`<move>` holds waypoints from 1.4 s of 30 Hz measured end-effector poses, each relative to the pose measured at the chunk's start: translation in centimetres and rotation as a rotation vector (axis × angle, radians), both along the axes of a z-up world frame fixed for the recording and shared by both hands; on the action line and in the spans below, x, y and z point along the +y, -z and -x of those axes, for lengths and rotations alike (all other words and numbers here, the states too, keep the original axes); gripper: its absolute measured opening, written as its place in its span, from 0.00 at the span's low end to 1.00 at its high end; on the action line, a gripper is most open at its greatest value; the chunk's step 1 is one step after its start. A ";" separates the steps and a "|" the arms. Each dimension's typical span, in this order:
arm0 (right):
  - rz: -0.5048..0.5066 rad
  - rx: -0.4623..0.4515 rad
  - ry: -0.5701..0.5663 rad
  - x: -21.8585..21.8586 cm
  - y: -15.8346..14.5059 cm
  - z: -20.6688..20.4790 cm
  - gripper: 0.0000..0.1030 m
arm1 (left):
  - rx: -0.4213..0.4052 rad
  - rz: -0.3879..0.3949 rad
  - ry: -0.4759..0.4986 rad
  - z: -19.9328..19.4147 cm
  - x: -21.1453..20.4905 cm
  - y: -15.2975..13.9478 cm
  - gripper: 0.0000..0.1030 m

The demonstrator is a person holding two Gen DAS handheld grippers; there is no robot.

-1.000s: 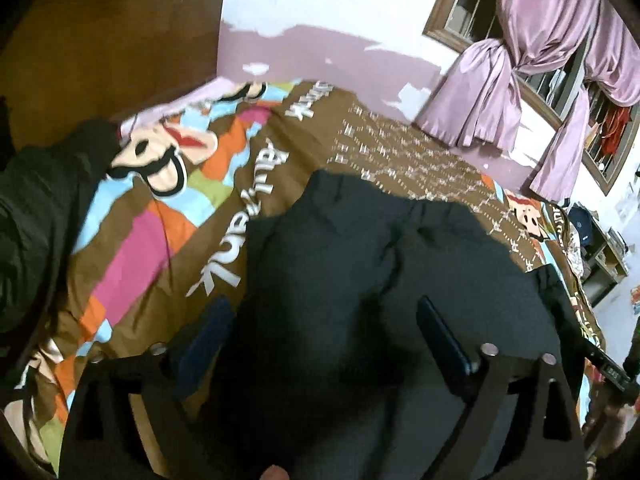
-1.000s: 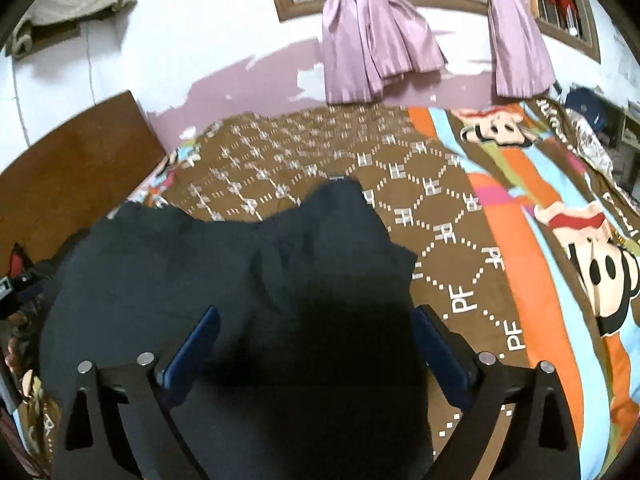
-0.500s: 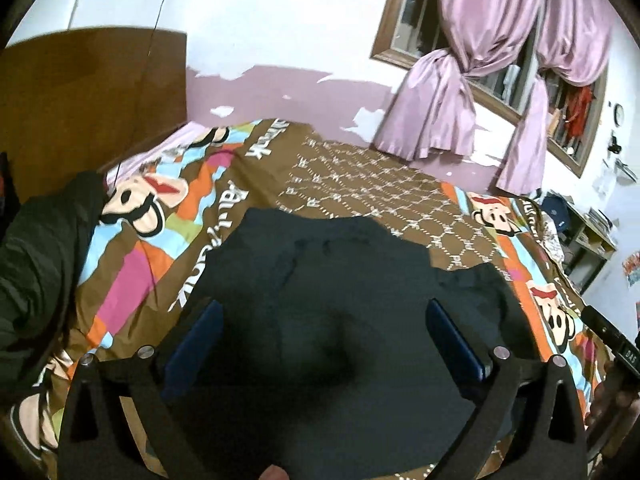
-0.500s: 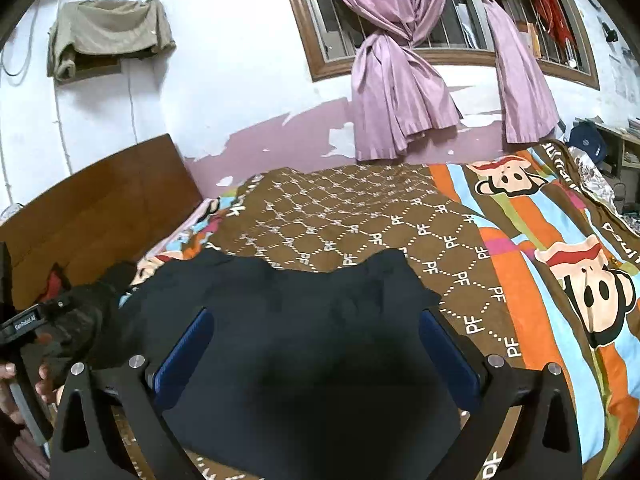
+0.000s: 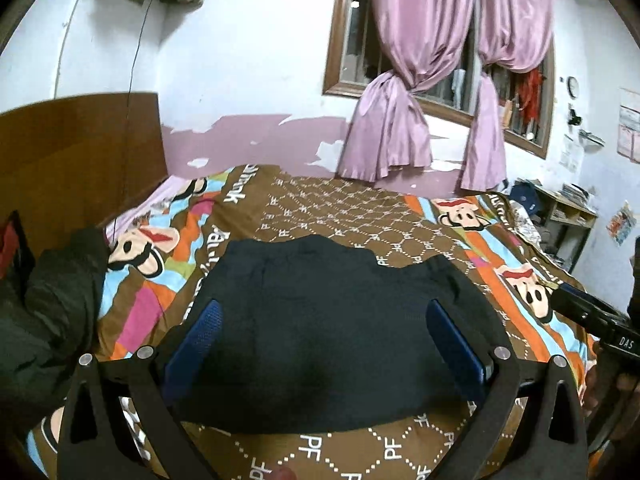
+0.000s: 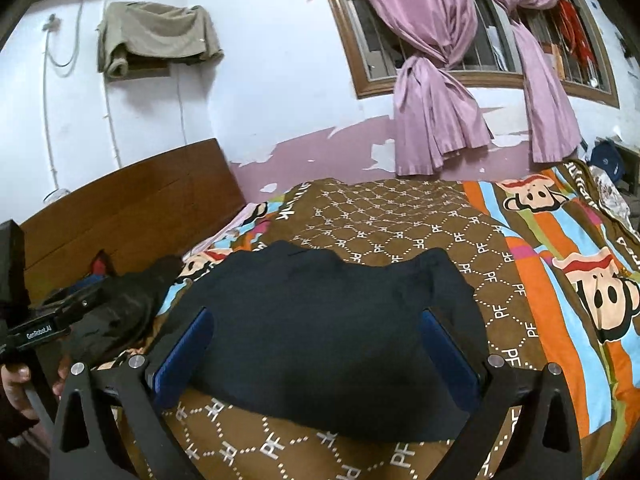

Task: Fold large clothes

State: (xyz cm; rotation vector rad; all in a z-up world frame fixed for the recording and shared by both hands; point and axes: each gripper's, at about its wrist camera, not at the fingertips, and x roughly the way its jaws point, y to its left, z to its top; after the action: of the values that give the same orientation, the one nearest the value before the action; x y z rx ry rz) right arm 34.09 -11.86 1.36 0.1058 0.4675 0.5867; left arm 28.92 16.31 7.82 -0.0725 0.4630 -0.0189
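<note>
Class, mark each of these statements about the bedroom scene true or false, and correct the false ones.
1. The dark folded garment lies flat on the bedspread. True.
2. The left gripper is clamped on the garment. False: its jaws stand wide open and hold nothing.
3. The curtains are green. False: they are pink-purple and tied in the middle.
4. A wooden headboard stands at one end of the bed. True.
5. The right gripper holds a sleeve. False: it is open and empty.
</note>
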 end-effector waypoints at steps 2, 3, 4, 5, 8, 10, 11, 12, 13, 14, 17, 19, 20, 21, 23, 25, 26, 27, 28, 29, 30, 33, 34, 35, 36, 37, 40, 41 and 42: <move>-0.008 -0.004 -0.022 0.2 -0.1 1.2 1.00 | -0.011 -0.017 0.007 1.0 -0.3 -0.2 0.97; -0.009 -0.004 -0.033 0.4 -0.2 1.6 1.00 | -0.018 -0.022 0.008 1.6 -0.5 -0.3 0.97; -0.008 -0.004 -0.054 0.6 -0.2 2.2 1.00 | -0.023 -0.023 0.007 2.0 -0.4 -0.4 0.97; -0.006 -0.004 -0.066 0.7 -0.2 2.6 1.00 | -0.031 -0.022 0.008 2.5 -0.4 -0.4 0.97; 0.016 -0.025 -0.108 1.3 -0.4 4.0 1.00 | -0.045 -0.017 0.009 3.9 -0.2 -0.4 0.97; 0.037 -0.052 -0.126 1.5 -0.5 4.9 1.00 | -0.068 -0.028 0.012 5.1 -0.1 -0.4 0.97; 0.047 -0.062 -0.132 1.7 -0.4 5.4 1.00 | -0.078 -0.043 0.014 5.5 -0.2 -0.3 0.97; 0.052 -0.068 -0.139 1.7 -0.3 5.8 1.00 | -0.086 -0.060 0.017 5.8 -0.3 -0.2 0.97; 0.058 -0.072 -0.157 1.9 -0.1 6.3 1.00 | -0.086 -0.077 0.022 6.2 -0.4 0.1 0.97; 0.063 -0.071 -0.172 2.0 0.1 6.5 1.00 | -0.082 -0.081 0.026 6.5 -0.5 0.3 0.97; 0.097 -0.071 -0.198 2.4 1.0 7.3 1.00 | -0.071 -0.084 0.046 7.3 -0.5 1.3 0.97; 0.140 -0.073 -0.177 2.8 1.7 7.7 1.00 | -0.049 -0.083 0.050 7.4 -0.5 2.0 0.97; 0.155 -0.071 -0.170 3.0 2.0 7.8 1.00 | -0.033 -0.084 0.039 7.3 -0.5 2.5 0.97; 0.165 -0.066 -0.170 3.0 2.3 7.9 1.00 | -0.021 -0.087 0.029 7.3 -0.4 2.7 0.97; 0.176 -0.040 -0.190 3.2 3.3 7.9 1.00 | 0.017 -0.076 0.048 7.2 -0.3 3.6 0.97; 0.181 -0.013 -0.196 3.2 4.2 7.8 1.00 | 0.036 -0.064 0.060 7.6 0.0 4.4 0.97; 0.185 0.004 -0.189 3.3 4.7 7.7 1.00 | 0.045 -0.066 0.054 7.6 0.0 4.8 0.97; 0.189 0.018 -0.183 3.3 5.1 7.7 1.00 | 0.053 -0.070 0.047 7.6 0.1 5.1 0.97; 0.197 0.041 -0.172 3.4 5.7 7.5 1.00 | 0.056 -0.072 0.043 7.7 0.2 5.3 0.97; 0.199 0.053 -0.155 3.4 6.2 7.5 1.00 | 0.058 -0.074 0.041 7.7 0.2 5.7 0.97; 0.199 0.057 -0.133 3.3 6.6 7.5 1.00 | 0.057 -0.079 0.040 7.9 0.3 5.9 0.97; 0.195 0.046 -0.097 3.2 7.6 7.8 1.00 | 0.027 -0.139 0.022 8.5 0.0 7.2 0.97; 0.201 0.051 -0.091 3.3 8.0 7.9 1.00 | 0.013 -0.164 0.004 8.9 -0.1 7.5 0.97; 0.207 0.056 -0.083 3.4 8.3 7.9 1.00 | 0.002 -0.177 0.000 9.2 -0.2 7.9 0.97; 0.210 0.057 -0.076 3.4 8.5 7.8 1.00 | -0.005 -0.183 0.006 9.3 -0.3 8.2 0.97; 0.214 0.054 -0.063 3.4 8.9 7.9 1.00 | -0.005 -0.188 0.017 9.4 -0.4 8.6 0.97; 0.218 0.054 -0.051 3.4 9.3 7.9 1.00 | 0.008 -0.205 0.038 9.3 -0.6 9.9 0.97; 0.217 0.049 -0.044 3.4 9.5 7.9 1.00 | 0.016 -0.197 0.046 9.2 -0.5 10.3 0.97; 0.217 0.044 -0.036 3.3 9.6 8.0 1.00 | 0.021 -0.189 0.051 9.2 -0.5 10.7 0.97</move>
State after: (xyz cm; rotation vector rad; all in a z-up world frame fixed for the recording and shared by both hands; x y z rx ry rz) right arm 26.14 -8.52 -8.26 -0.0967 0.5741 0.5660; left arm 19.70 15.82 -2.88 0.1245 0.4859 -0.0249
